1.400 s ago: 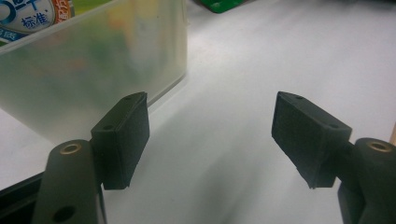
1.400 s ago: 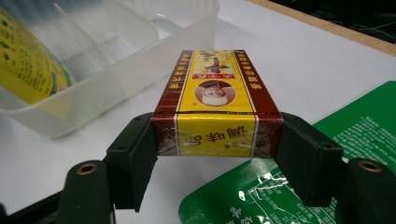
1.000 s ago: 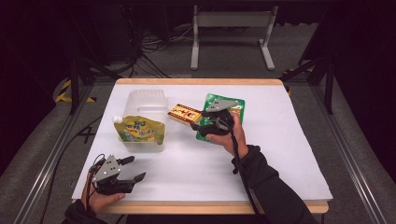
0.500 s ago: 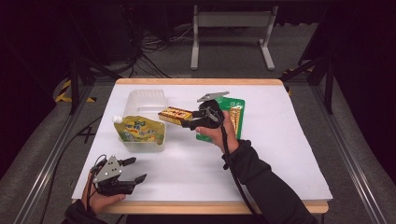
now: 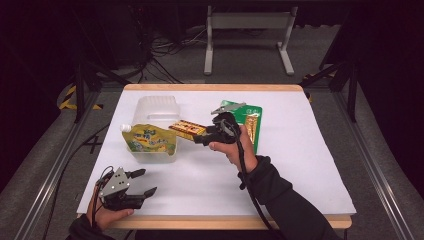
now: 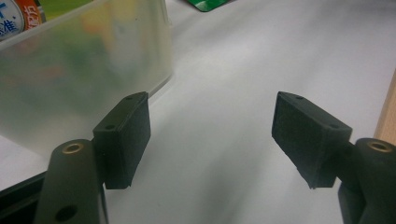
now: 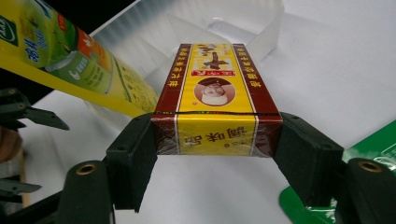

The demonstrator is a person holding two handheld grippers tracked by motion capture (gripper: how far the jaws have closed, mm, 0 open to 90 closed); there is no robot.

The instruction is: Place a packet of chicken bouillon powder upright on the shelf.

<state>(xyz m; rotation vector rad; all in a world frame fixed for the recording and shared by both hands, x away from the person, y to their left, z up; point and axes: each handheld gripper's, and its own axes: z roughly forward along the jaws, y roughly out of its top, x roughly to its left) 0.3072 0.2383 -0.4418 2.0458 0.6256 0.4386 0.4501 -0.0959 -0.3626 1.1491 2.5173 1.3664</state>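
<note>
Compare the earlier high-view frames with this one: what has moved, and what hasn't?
The right hand-held gripper, shut on the red-and-yellow box, carried it from over the green packet leftward toward the clear plastic container. The left hand-held gripper stayed open and idle at the table's near left corner. The yellow-green pouch, the container and the green packet kept their places.

Lab / recording rig, not a home. White-topped table point(image 5: 310, 165) with a wood edge sits in a dark, black-walled space. Loose cables point(image 5: 165, 47) run over the grey floor behind it, next to a metal stand's legs point(image 5: 247, 37). Aluminium rails point(image 5: 47, 170) flank the table on both sides; yellow-black hazard tape point(image 5: 67, 97) on the floor at left. Grocery packs look like test props.
</note>
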